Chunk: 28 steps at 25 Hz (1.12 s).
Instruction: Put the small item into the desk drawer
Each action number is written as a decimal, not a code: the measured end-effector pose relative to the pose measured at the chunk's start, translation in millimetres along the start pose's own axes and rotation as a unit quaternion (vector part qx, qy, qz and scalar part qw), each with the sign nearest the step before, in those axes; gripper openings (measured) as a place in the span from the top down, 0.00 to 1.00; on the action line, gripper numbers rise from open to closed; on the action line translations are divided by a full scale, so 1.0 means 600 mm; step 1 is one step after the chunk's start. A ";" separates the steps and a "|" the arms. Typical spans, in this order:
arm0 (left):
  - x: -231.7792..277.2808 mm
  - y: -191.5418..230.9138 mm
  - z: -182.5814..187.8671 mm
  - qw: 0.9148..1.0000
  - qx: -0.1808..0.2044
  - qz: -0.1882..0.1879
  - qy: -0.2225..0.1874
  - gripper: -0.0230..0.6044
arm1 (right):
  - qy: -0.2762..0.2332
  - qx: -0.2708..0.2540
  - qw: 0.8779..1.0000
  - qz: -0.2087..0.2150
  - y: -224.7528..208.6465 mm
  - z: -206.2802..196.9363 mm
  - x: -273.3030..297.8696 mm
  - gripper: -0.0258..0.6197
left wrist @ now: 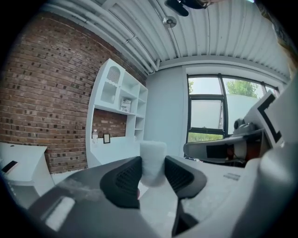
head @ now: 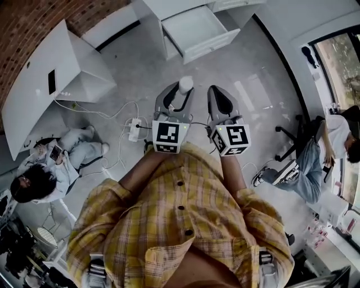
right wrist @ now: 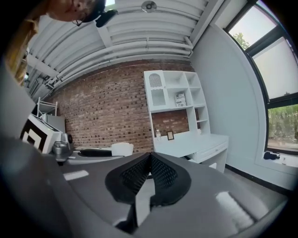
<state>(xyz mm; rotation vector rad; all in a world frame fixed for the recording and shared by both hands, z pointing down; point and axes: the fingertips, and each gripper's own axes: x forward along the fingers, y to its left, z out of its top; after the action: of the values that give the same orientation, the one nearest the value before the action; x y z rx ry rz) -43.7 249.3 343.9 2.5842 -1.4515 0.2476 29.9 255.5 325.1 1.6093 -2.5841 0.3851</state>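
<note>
Head view: a person in a yellow plaid shirt [head: 180, 225] holds both grippers out side by side over a grey floor [head: 253, 73].
Left gripper [head: 181, 94]: jaws clamped on the small item, one pad pressing each of its sides (the left gripper view shows this plainly).
Small item [left wrist: 152, 160]: white, roughly cylindrical, and upright between the pads, with its top rising above them. The surface is blurred; it may be foam or plastic.
Item location: in the left gripper's hold, above the floor and well apart from the drawer.
Right gripper [right wrist: 150, 160]: jaws together with the tips meeting, and nothing between them.
Desk drawer [head: 211, 48]: pulled open, at the top of the head view, beyond both grippers.
Desk [head: 169, 8]: white; the drawer projects from it.
Power strip [head: 134, 129]: white, on the floor with cables running from it, near the left gripper on its left side.
Seated person [head: 50, 169]: on the floor at the left edge, near a second white desk [head: 34, 90].
Second bystander [head: 320, 163]: on a chair at the right, beside the window.
Brick wall [left wrist: 42, 93]: behind a white shelving unit [left wrist: 116, 107] in the left gripper view.
</note>
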 end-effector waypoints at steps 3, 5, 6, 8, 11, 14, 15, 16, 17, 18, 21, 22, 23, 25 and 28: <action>0.059 0.045 0.025 1.000 -0.001 0.000 0.003 0.70 | 0.002 0.001 1.000 0.008 -0.021 0.028 0.071 0.97; 0.100 0.072 0.041 1.000 -0.003 -0.004 0.003 0.70 | 0.003 -0.001 1.000 0.004 -0.039 0.044 0.115 0.97; 0.119 0.084 0.047 1.000 -0.004 -0.006 0.004 0.70 | 0.005 -0.002 1.000 0.002 -0.047 0.050 0.134 0.97; 0.151 0.108 0.053 1.000 -0.009 -0.010 0.007 0.70 | 0.010 -0.003 1.000 -0.002 -0.059 0.057 0.171 0.97; 0.196 0.137 0.057 1.000 -0.013 -0.018 0.014 0.70 | 0.015 -0.003 1.000 -0.007 -0.076 0.065 0.220 0.97; 0.233 0.157 0.060 0.999 -0.016 -0.025 0.018 0.70 | 0.018 -0.001 1.000 -0.018 -0.099 0.071 0.255 0.97; 0.244 0.164 0.060 0.999 -0.017 -0.027 0.019 0.70 | 0.019 0.000 1.000 -0.022 -0.106 0.071 0.265 0.97; 0.254 0.170 0.060 0.999 -0.018 -0.028 0.021 0.70 | 0.020 0.000 0.999 -0.024 -0.112 0.072 0.275 0.97; 0.264 0.176 0.060 0.999 -0.018 -0.031 0.022 0.70 | 0.021 0.002 0.999 -0.028 -0.117 0.072 0.285 0.97; 0.273 0.181 0.059 0.999 -0.019 -0.034 0.023 0.70 | 0.021 0.003 0.999 -0.031 -0.123 0.071 0.293 0.97; 0.299 0.196 0.057 0.998 -0.019 -0.045 0.025 0.70 | 0.021 0.007 0.999 -0.038 -0.135 0.070 0.321 0.97; 0.308 0.202 0.058 0.998 -0.019 -0.047 0.026 0.70 | 0.020 0.007 0.999 -0.039 -0.138 0.071 0.331 0.97; 0.315 0.208 0.058 0.998 -0.019 -0.048 0.027 0.70 | 0.020 0.008 0.999 -0.040 -0.141 0.071 0.338 0.97; 0.327 0.220 0.058 0.998 -0.020 -0.048 0.030 0.70 | 0.020 0.008 0.999 -0.043 -0.145 0.072 0.350 0.97; 0.342 0.237 0.058 0.998 -0.025 -0.045 0.037 0.70 | 0.022 0.007 0.999 -0.047 -0.153 0.075 0.366 0.97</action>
<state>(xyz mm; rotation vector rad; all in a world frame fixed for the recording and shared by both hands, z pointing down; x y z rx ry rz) -58.0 -1.3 365.4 2.5653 -1.2954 0.2881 16.6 14.1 339.6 1.6993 -2.4683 0.4263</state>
